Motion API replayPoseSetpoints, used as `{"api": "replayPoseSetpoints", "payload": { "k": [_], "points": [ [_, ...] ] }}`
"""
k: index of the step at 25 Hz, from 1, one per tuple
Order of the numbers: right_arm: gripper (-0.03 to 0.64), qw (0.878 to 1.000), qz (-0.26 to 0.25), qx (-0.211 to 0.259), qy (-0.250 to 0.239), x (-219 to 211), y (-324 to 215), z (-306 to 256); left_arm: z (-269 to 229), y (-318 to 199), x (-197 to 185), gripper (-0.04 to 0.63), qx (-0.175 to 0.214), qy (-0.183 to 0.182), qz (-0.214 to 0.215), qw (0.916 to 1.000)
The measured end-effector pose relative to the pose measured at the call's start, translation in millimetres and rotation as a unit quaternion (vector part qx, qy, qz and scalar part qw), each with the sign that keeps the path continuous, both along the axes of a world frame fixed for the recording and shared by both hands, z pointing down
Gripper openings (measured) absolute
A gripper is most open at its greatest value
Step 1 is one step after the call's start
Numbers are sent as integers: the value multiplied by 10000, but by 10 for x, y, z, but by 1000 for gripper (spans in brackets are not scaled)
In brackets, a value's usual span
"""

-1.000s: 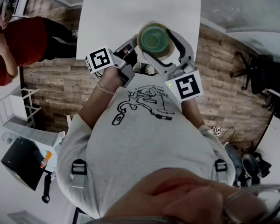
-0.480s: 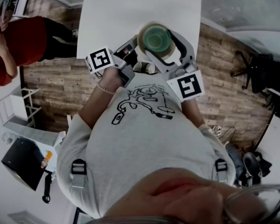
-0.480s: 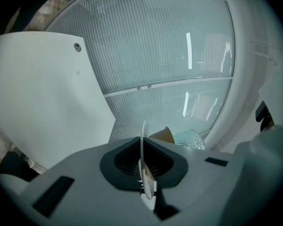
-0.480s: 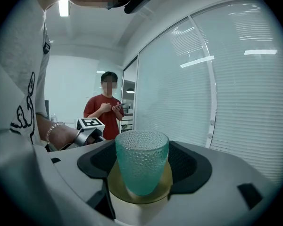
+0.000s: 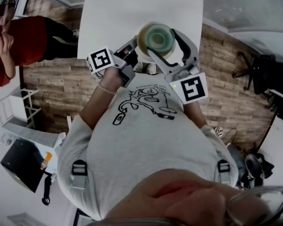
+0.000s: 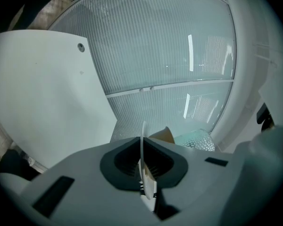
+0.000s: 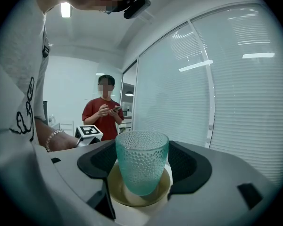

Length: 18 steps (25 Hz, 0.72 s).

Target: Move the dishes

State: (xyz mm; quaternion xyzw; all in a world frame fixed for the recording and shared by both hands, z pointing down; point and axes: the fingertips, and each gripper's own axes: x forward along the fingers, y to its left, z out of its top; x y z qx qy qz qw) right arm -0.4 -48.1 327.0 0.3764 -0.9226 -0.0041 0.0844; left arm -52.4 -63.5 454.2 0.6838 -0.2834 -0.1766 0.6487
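A textured green glass cup point(image 5: 158, 37) stands on a tan saucer point(image 5: 142, 36), held over the near edge of the white table point(image 5: 127, 8). My left gripper point(image 5: 132, 48) is shut on the saucer's left rim; in the left gripper view the thin white rim point(image 6: 143, 140) stands edge-on between the jaws of the left gripper point(image 6: 144, 173), with the cup point(image 6: 198, 139) behind. My right gripper point(image 5: 166, 48) spans the saucer from the right. In the right gripper view the cup point(image 7: 141, 161) sits upright on the saucer point(image 7: 117, 192), between the dark pads point(image 7: 191, 166) of the right gripper point(image 7: 142, 168).
The table point(image 6: 37, 88) has a small round hole near its far edge and stands before a wall of window blinds point(image 6: 170, 55). A person in a red shirt point(image 5: 23, 39) stands left on the wood floor. A black office chair point(image 5: 262, 74) is at the right.
The saucer with the cup has shifted slightly away over the table, and my right gripper has moved a little to the right. The person in red has raised a hand.
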Motion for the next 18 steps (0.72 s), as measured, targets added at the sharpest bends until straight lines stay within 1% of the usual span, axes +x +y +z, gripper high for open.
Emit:
{"api": "replayPoseSetpoints", "payload": {
  "k": [11, 18],
  "points": [
    [354, 9997, 15, 231, -88, 66, 21, -277, 107, -1, -31, 11, -43, -90, -74, 9999],
    [354, 9996, 161, 219, -44, 125, -8, -258, 52, -9, -17, 11, -43, 13, -87, 10000]
  ]
}}
